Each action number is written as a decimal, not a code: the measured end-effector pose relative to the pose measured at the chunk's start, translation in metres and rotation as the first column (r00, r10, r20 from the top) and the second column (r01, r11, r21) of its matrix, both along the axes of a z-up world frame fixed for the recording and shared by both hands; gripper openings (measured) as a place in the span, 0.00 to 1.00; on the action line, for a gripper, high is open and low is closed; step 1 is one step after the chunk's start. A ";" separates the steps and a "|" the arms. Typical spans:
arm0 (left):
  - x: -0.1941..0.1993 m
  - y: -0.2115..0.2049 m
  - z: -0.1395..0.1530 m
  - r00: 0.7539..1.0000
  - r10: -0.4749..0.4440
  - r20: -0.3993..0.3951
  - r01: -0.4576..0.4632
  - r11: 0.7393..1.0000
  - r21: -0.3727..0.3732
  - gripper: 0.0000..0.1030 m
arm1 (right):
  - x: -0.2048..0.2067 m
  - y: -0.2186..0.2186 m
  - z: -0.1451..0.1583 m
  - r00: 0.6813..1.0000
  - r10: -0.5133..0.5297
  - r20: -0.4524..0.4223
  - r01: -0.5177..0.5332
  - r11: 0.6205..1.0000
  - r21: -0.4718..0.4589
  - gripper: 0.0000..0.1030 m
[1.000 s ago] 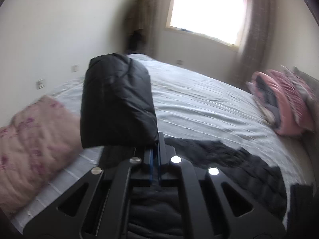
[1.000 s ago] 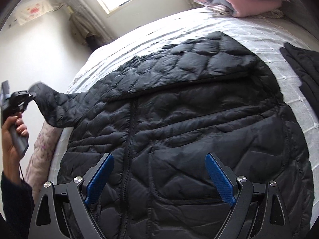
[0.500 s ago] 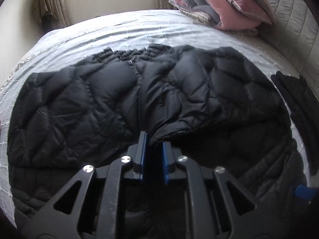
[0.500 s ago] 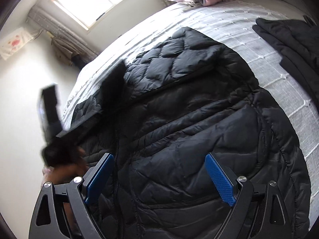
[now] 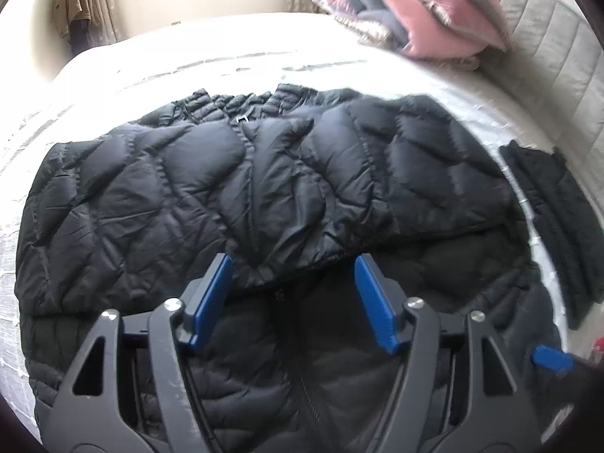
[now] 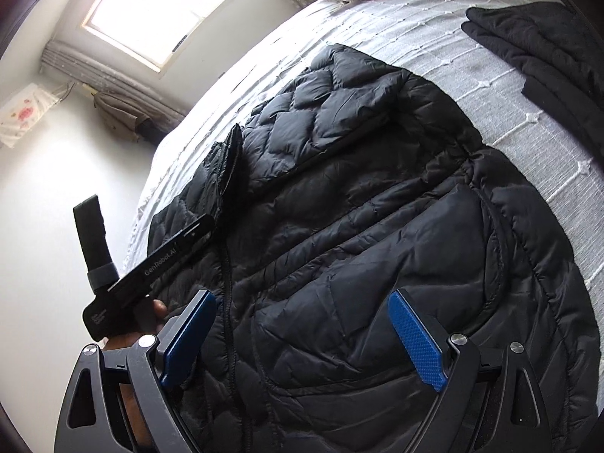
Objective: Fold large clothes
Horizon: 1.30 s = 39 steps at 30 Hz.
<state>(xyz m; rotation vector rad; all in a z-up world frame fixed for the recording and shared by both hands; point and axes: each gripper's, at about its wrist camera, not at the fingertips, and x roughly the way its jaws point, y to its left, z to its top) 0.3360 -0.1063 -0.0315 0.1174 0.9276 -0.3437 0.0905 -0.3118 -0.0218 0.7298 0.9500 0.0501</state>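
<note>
A black quilted puffer jacket (image 5: 124, 204) lies flat, front up, on the bed; it also fills the right wrist view (image 6: 377, 226). One sleeve (image 5: 287, 196) lies folded across the chest, its cuff just beyond my left gripper (image 5: 292, 294), which is open and empty with the cuff between its blue pads. My right gripper (image 6: 302, 336) is open and empty above the jacket's lower front. The left gripper's body (image 6: 151, 268) shows at the left in the right wrist view.
The bed has a pale grey quilted cover (image 6: 434, 34). A dark folded garment (image 5: 558, 219) lies at the right (image 6: 540, 49). Pink and grey bedding (image 5: 411, 11) is stacked by the padded headboard (image 5: 555, 37). A window (image 6: 162, 7) and wall lie beyond.
My left gripper carried the sleeve from the air over the bed's side across onto the jacket's chest, then opened and let it go. My right gripper stayed open over the lower front.
</note>
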 end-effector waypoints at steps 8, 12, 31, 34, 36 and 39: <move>0.025 -0.061 -0.023 1.000 0.017 -0.018 -0.014 0.992 0.126 0.67 | 0.000 -0.006 -0.004 0.999 -0.028 -0.018 0.028 1.000 -0.005 0.91; 0.032 -0.059 -0.022 0.998 0.040 -0.058 -0.037 0.998 0.048 0.67 | 0.000 -0.007 -0.006 0.999 -0.029 -0.023 0.029 1.000 -0.009 0.91; -0.140 0.183 0.035 0.940 0.330 -0.090 -0.340 0.926 -0.161 0.67 | 0.001 -0.007 -0.004 1.000 -0.026 -0.007 0.025 0.999 -0.030 0.91; -0.184 0.214 0.028 0.917 0.394 -0.069 -0.398 0.913 -0.084 0.79 | 0.000 -0.004 0.000 1.000 -0.014 0.014 0.014 0.998 -0.053 0.91; -0.213 0.231 0.015 0.913 0.402 -0.066 -0.405 0.913 -0.046 0.80 | -0.001 -0.003 0.003 1.000 -0.007 0.025 0.010 0.995 -0.095 0.91; -0.236 0.252 -0.007 0.889 0.449 -0.089 -0.449 0.893 0.014 0.80 | -0.005 0.001 0.008 0.999 0.001 0.036 0.006 0.985 -0.173 0.91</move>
